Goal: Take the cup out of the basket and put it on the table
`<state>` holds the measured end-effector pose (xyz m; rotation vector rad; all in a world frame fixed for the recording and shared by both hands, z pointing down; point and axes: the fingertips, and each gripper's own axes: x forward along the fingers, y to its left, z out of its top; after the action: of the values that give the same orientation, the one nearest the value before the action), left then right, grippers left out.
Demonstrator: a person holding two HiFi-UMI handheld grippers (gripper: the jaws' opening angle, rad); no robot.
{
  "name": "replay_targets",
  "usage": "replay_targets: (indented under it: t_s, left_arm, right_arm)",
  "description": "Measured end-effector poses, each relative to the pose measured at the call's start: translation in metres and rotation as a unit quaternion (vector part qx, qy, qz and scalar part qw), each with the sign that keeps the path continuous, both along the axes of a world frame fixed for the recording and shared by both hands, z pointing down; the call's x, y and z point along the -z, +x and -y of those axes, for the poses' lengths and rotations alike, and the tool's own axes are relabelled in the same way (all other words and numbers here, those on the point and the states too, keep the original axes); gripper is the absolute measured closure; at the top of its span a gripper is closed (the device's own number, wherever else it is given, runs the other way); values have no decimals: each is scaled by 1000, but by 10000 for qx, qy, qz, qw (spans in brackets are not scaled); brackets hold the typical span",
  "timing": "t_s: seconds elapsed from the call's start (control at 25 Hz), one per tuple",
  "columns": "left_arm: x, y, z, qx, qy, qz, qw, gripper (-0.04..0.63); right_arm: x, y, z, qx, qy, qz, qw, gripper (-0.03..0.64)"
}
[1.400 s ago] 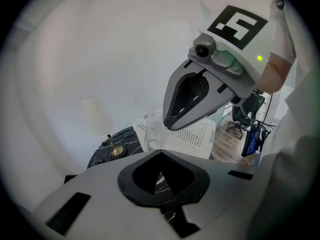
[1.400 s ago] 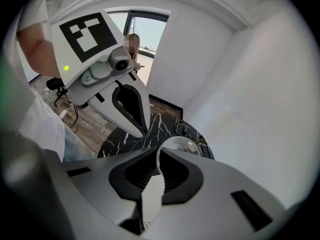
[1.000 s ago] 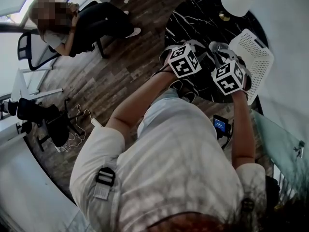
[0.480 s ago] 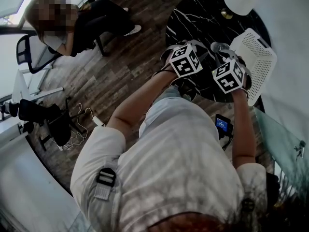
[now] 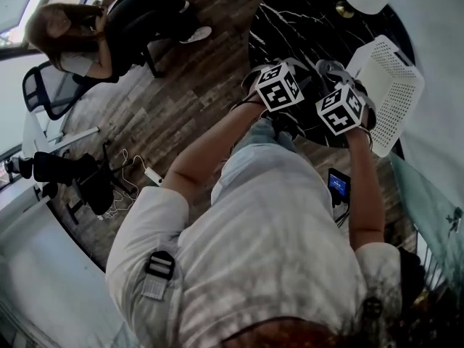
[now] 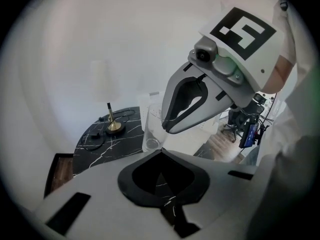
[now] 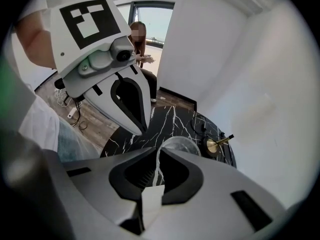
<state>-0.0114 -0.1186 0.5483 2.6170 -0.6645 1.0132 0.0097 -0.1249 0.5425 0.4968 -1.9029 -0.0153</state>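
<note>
Over the black marble table point(image 5: 290, 20), centre-right of the head view, both grippers sit just left of the white basket point(image 5: 391, 85). Barely any change over the last second: same spot, slight drift only. Right gripper point(image 7: 159, 151) looks clamped on the rim of the clear cup point(image 7: 181, 145), jaws a sliver apart around the glass wall. Left gripper point(image 6: 160, 153) is closed and empty, tips just beside the cup. Cup is out of the basket, over the table; can't tell if its base touches. Reads as lift-out done, set-down and release still to do
</note>
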Motion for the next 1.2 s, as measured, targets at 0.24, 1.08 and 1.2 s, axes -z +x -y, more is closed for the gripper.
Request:
replay_targets:
  t_s: [0.24, 1.08, 1.2]
  left_arm:
    - [-21, -2, 4, -89, -178, 45, 9998, 589]
    - [-85, -14, 21, -335, -640, 266, 9970, 589]
    - [-94, -13, 21, -369, -703, 294, 9964, 589]
  right_arm:
    - [-29, -4, 0, -66, -191, -90, 9998, 592]
    - [-90, -19, 10, -107, -556, -324, 9979, 592]
    - [-97, -21, 9, -78, -621, -328, 9975, 592]
